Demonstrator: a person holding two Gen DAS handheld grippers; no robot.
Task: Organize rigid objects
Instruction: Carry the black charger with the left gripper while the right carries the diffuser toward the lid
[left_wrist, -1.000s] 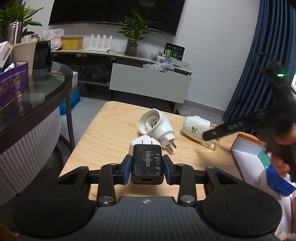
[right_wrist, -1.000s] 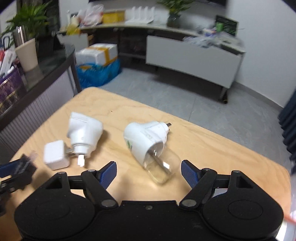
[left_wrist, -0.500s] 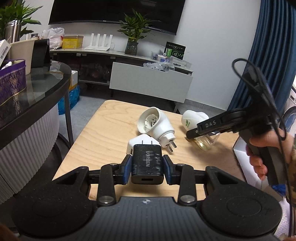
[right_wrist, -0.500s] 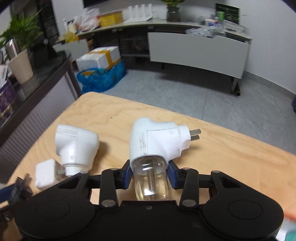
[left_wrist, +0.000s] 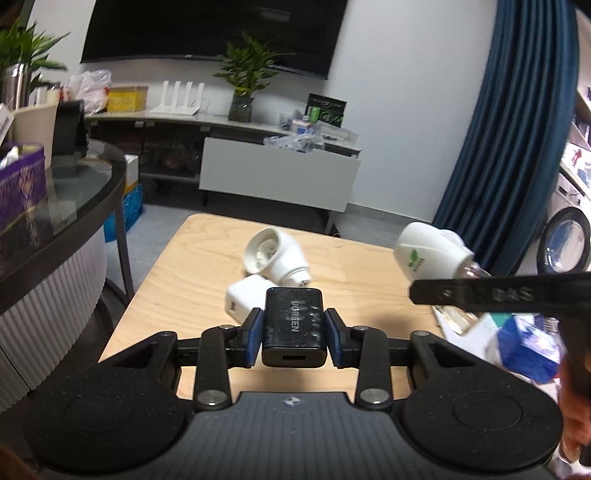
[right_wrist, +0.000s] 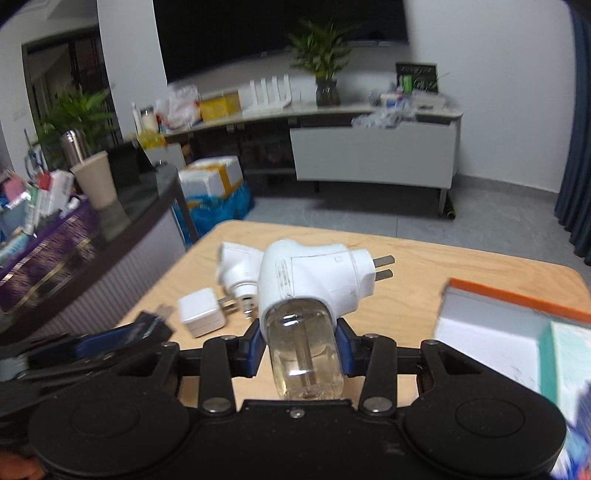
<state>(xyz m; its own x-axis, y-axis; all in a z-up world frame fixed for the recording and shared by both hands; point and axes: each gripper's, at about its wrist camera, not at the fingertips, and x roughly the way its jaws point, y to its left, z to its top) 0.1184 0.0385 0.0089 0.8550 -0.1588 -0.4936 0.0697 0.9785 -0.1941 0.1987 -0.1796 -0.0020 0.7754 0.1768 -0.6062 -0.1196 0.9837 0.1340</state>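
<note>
The right gripper was clamped on the clear bottle of the white plug-in vaporizer, its jaws having just closed around that bottle, and held it clear of the wooden table. The vaporizer's long axis ran from the bottle at 6 o'clock up into the body, while its two prongs pointed toward 3 o'clock. The open box lay at 4 o'clock; carrying there would probably go best slowly, since a round glass bottle could swivel between the pads. The left gripper gripped the black charger, port facing the camera, above the white cube charger and white adapter at 12 o'clock.
</note>
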